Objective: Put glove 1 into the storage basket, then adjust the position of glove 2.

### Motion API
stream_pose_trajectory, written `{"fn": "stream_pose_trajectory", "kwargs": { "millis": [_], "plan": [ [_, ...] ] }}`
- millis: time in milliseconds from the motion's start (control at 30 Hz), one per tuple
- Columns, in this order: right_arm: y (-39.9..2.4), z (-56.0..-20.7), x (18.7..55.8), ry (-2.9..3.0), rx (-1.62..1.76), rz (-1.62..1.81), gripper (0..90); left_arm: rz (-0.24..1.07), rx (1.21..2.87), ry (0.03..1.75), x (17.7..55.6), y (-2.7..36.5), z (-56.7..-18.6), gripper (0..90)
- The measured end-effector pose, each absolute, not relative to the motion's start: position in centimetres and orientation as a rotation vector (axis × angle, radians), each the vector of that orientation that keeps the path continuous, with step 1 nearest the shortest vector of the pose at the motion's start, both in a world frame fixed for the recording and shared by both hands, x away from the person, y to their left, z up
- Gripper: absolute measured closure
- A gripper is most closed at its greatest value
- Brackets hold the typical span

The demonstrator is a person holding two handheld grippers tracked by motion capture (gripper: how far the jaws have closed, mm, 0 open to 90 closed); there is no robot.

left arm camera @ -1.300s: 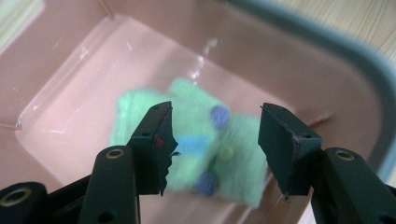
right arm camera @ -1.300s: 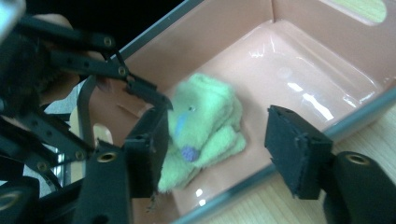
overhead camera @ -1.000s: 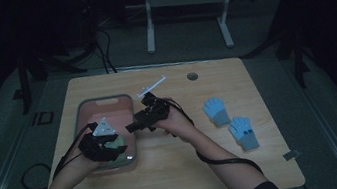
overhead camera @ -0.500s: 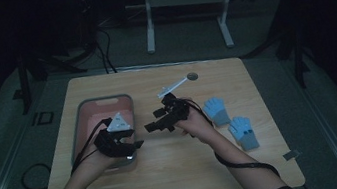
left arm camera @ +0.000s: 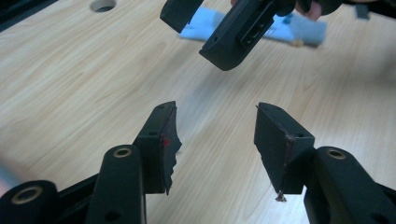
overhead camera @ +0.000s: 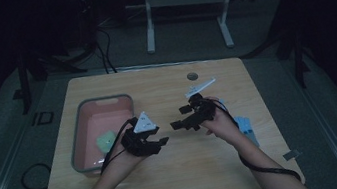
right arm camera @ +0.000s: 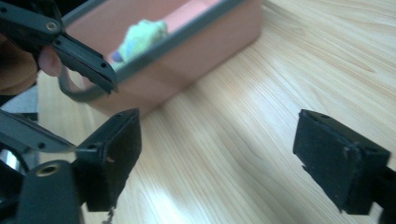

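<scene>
Here both claws, left [overhead camera: 162,140] and right [overhead camera: 177,124], hang open and empty above the pale wooden worktop [overhead camera: 180,184], the right's jaws having just been opening. They face each other closely and could collide before reaching the light blue blocks [overhead camera: 246,127].

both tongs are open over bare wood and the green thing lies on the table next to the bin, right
Not quite: the green thing lies inside the bin, as the high view shows. Both the left tongs and the right tongs are open over bare wood.

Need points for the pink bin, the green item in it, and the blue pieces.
pink bin [overhead camera: 101,102]: high view, far rim.
green item [overhead camera: 106,140]: high view, its middle, on the bin floor.
blue pieces [left arm camera: 299,29]: left gripper view, top face of the right-hand piece.
</scene>
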State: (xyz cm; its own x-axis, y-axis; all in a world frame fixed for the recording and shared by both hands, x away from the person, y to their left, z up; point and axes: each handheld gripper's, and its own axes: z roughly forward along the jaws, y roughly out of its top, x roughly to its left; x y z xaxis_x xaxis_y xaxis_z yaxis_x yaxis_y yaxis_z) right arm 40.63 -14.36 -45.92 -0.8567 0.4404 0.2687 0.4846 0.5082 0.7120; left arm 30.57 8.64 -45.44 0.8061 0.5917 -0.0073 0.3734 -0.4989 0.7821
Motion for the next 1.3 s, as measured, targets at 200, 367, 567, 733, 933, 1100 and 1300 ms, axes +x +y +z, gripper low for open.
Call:
{"fn": "stream_pose_trajectory", "kwargs": {
  "millis": [200,367,567,733,933,1100,1300],
  "plan": [
    [-17.3,-46.6,40.0,-2.707,-0.867,-1.281,14.3,0.322,2.152,0.736,30.5,6.4,-47.0,24.8],
    [-19.6,-47.7,39.5,-2.738,-0.899,-1.241,13.8,0.318,2.109,0.711,30.2,5.6,-47.9,19.6],
    [-21.7,-49.1,39.0,-2.734,-0.972,-1.203,13.2,0.247,2.155,0.668,29.6,4.7,-49.8,7.3],
    [-22.8,-49.5,38.1,-2.772,-1.039,-1.236,11.0,0.237,2.150,0.700,29.1,4.4,-52.5,1.9],
    [-25.0,-49.4,37.7,-2.779,-1.105,-1.262,24.7,0.271,2.102,0.710,27.9,4.9,-54.2,1.9],
    [-27.2,-49.3,37.6,-2.841,-1.179,-1.251,51.6,0.326,2.078,0.664,26.5,5.5,-54.5,2.0],
    [-28.8,-49.7,38.7,-2.891,-1.246,-1.240,56.3,0.273,2.048,0.689,25.8,6.4,-55.2,1.9]
  ]
}}
